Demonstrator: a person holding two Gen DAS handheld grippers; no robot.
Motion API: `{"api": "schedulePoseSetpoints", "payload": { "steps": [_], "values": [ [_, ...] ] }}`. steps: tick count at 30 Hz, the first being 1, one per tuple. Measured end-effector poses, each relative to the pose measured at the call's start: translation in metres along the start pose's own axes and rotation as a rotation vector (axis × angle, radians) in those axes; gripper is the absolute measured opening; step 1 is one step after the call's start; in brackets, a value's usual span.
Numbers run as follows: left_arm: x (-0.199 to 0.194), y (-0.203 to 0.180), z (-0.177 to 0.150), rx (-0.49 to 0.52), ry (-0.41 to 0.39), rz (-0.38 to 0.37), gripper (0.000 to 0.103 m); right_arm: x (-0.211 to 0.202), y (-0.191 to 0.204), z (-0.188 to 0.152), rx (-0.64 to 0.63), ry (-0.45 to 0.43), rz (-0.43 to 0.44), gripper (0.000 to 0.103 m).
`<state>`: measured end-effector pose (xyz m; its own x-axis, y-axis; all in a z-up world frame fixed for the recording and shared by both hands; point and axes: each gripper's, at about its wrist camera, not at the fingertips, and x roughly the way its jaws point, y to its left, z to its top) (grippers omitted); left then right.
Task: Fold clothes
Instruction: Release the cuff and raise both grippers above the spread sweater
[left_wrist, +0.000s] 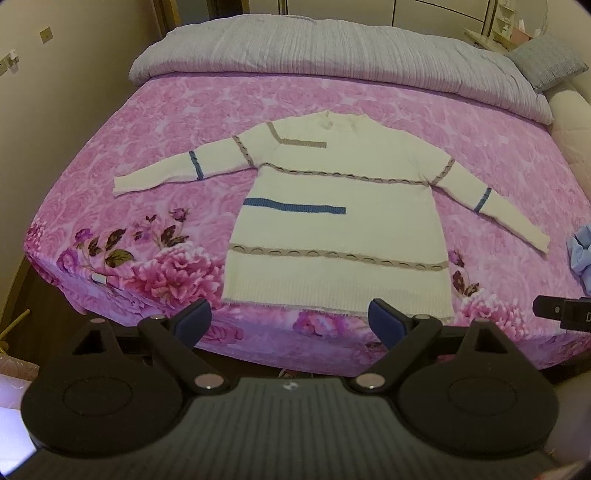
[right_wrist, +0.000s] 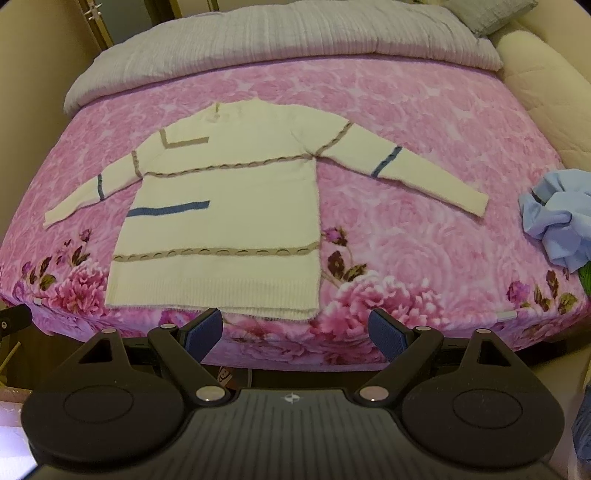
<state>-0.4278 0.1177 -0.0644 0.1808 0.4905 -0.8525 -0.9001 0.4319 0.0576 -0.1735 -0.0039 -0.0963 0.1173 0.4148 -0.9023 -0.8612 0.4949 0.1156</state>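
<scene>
A cream knitted sweater (left_wrist: 332, 229) with tan and blue stripes lies flat on the pink floral bed (left_wrist: 147, 155), both sleeves spread out sideways and its hem toward the near edge. The right wrist view shows the same sweater (right_wrist: 221, 221) a little left of centre. My left gripper (left_wrist: 291, 321) hovers open above the near bed edge, just short of the hem, nothing between its blue pads (left_wrist: 386, 325). My right gripper (right_wrist: 295, 332) is open too, held off the hem's right corner and empty. The tip of the right gripper (left_wrist: 561, 312) shows at the left wrist view's right edge.
A crumpled light blue garment (right_wrist: 557, 225) lies on the pink floral bed (right_wrist: 424, 110) near its right side. A rolled grey quilt (left_wrist: 332, 55) runs across the far end, with a grey pillow (left_wrist: 546, 62) at its right. A cream padded bed frame (right_wrist: 546, 81) borders the right side.
</scene>
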Motion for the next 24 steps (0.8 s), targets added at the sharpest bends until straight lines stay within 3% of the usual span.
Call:
{"api": "schedulePoseSetpoints", "payload": {
  "steps": [16,24],
  "values": [
    [-0.002,0.008,0.008,-0.005,-0.022,0.015,0.091,-0.008,0.009,0.006,-0.016,-0.037,0.004,0.088],
    [0.019,0.021,0.024,-0.034,-0.003,0.002,0.091,0.004,0.012,0.024,-0.009,-0.027,-0.007,0.088]
  ]
}}
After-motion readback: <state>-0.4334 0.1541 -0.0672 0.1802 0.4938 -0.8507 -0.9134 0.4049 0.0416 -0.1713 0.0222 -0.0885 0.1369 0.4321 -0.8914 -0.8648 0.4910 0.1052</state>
